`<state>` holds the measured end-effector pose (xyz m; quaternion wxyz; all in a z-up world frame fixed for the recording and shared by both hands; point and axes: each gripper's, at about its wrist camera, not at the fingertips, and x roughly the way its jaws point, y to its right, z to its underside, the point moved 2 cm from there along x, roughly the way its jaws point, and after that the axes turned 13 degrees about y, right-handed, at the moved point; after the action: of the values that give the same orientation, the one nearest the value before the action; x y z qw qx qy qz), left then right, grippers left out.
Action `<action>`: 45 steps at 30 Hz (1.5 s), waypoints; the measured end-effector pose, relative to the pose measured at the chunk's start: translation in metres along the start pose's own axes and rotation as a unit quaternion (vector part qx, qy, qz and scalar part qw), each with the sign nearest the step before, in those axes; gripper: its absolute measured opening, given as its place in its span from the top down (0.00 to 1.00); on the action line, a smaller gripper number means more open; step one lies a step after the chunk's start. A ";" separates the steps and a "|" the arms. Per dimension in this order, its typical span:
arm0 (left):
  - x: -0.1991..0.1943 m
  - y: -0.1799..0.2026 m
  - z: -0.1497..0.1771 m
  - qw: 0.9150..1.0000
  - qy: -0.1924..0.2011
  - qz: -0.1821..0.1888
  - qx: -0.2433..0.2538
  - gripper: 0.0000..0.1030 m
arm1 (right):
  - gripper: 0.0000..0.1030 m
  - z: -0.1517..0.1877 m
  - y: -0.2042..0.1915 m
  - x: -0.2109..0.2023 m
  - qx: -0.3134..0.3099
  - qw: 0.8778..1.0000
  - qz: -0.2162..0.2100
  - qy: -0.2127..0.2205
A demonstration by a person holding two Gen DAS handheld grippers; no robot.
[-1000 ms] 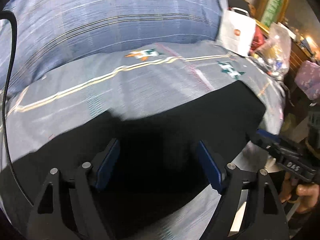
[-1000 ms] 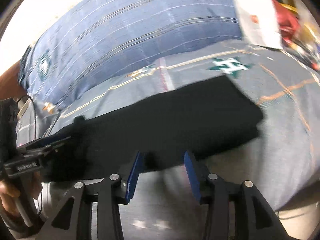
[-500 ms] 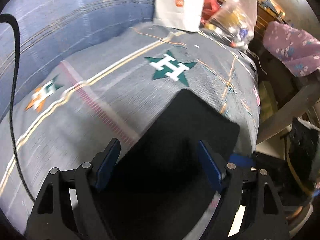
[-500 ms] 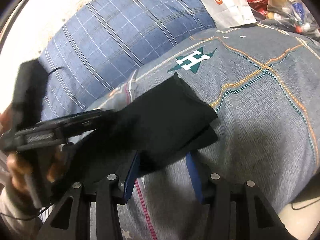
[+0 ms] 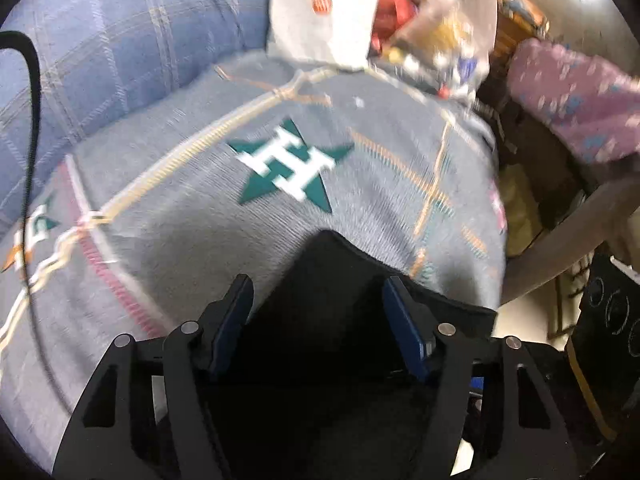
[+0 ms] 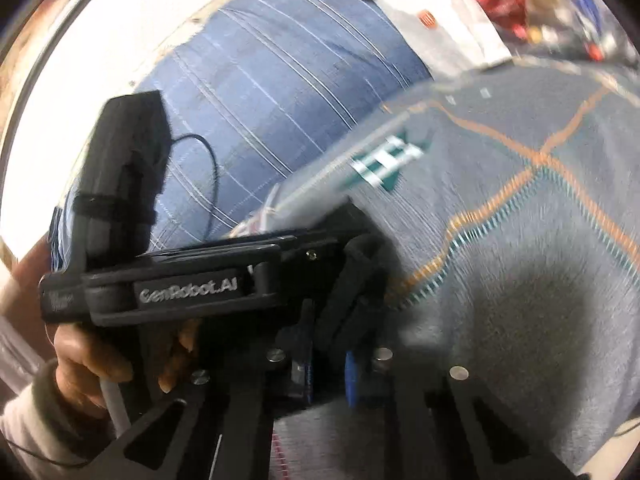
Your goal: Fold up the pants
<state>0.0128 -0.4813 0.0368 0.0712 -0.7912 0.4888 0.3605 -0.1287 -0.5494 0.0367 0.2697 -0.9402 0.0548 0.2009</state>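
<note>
The left gripper (image 5: pixel 318 320) stands wide open over the black pants (image 5: pixel 332 276), whose dark cloth fills the gap between its blue-padded fingers (image 5: pixel 230 320) and runs out ahead to a pointed corner on the grey bedspread (image 5: pixel 180 240). The pads do not appear to press the cloth. Further ahead lies a green star emblem (image 5: pixel 290 170), and beyond it a white paper bag (image 5: pixel 324 12) against a blue plaid cushion (image 5: pixel 120 40). In the right wrist view, the right gripper (image 6: pixel 328 374) is nearly closed, a narrow gap between its blue pads; whether cloth sits between them cannot be told. The left gripper's body crosses just ahead of it, held by the left hand (image 6: pixel 92 364).
</note>
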 end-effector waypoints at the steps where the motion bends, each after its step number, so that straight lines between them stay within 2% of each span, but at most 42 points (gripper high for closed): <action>1: -0.019 -0.005 -0.004 1.000 0.018 -0.003 -0.006 0.35 | 0.90 -0.004 -0.009 -0.006 -0.014 1.000 -0.006 0.007; 5: -0.102 -0.037 -0.009 0.995 0.082 -0.025 -0.054 0.35 | 0.90 -0.025 -0.072 -0.027 -0.097 0.993 -0.053 0.029; 7: -0.153 -0.060 0.002 0.989 0.114 -0.057 -0.074 0.35 | 0.90 -0.025 -0.111 -0.032 -0.141 0.986 -0.087 0.029; 10: -0.221 -0.099 0.034 0.976 0.147 -0.112 -0.114 0.35 | 0.90 -0.003 -0.166 -0.028 -0.189 0.970 -0.153 0.001; 13: -0.266 -0.133 0.077 0.961 0.147 -0.161 -0.169 0.34 | 0.90 0.046 -0.205 -0.002 -0.216 0.953 -0.206 -0.061; 14: -0.276 -0.142 0.091 0.957 0.145 -0.173 -0.183 0.34 | 0.89 0.072 -0.214 0.017 -0.220 0.946 -0.214 -0.102; 16: -0.292 -0.155 0.119 0.948 0.140 -0.192 -0.212 0.34 | 0.78 0.113 -0.220 0.047 -0.227 0.936 -0.199 -0.180; 17: -0.296 -0.159 0.129 0.945 0.137 -0.197 -0.222 0.34 | 0.71 0.122 -0.222 0.051 -0.232 0.934 -0.195 -0.191; 18: -0.300 -0.161 0.141 0.944 0.133 -0.200 -0.228 0.34 | 0.68 0.121 -0.227 0.045 -0.243 0.934 -0.200 -0.170; 20: -0.299 -0.159 0.154 0.943 0.127 -0.205 -0.230 0.34 | 0.62 0.105 -0.231 0.030 -0.245 0.927 -0.231 -0.162; 21: -0.296 -0.157 0.159 0.944 0.122 -0.206 -0.229 0.34 | 0.60 0.095 -0.230 0.023 -0.240 0.929 -0.237 -0.154; 22: -0.292 -0.153 0.161 0.945 0.118 -0.204 -0.227 0.34 | 0.58 0.085 -0.225 0.017 -0.235 0.933 -0.235 -0.140; 24: -0.282 -0.147 0.162 0.949 0.114 -0.193 -0.222 0.34 | 0.54 0.060 -0.209 0.006 -0.211 0.949 -0.213 -0.101; 27: -0.265 -0.134 0.160 0.952 0.114 -0.185 -0.217 0.34 | 0.54 0.044 -0.184 0.008 -0.178 0.965 -0.172 -0.088; 28: -0.260 -0.128 0.158 0.953 0.116 -0.182 -0.215 0.34 | 0.56 0.042 -0.180 0.014 -0.178 0.968 -0.149 -0.093; 29: -0.255 -0.124 0.156 0.953 0.117 -0.180 -0.212 0.34 | 0.63 0.041 -0.176 0.022 -0.186 0.970 -0.123 -0.099; 32: -0.240 -0.116 0.148 0.955 0.114 -0.186 -0.201 0.34 | 0.71 0.044 -0.174 0.043 -0.197 0.970 -0.104 -0.103; 34: -0.230 -0.117 0.149 0.950 0.104 -0.225 -0.191 0.34 | 0.74 0.048 -0.175 0.057 -0.203 0.969 -0.091 -0.110; 37: -0.212 -0.123 0.162 0.943 0.065 -0.265 -0.191 0.34 | 0.75 0.062 -0.171 0.080 -0.229 0.962 -0.074 -0.130; 40: -0.213 -0.126 0.170 0.942 0.072 -0.262 -0.198 0.34 | 0.75 0.068 -0.172 0.090 -0.243 0.960 -0.070 -0.122; 45: -0.225 -0.127 0.171 0.940 0.076 -0.259 -0.210 0.34 | 0.75 0.054 -0.172 0.067 -0.228 0.964 -0.073 -0.119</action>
<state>-0.0270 -0.1739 0.0255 -0.0431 -0.9123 0.1842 0.3631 -0.0503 -0.3746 0.0514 0.0668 -0.9475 -0.0933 0.2983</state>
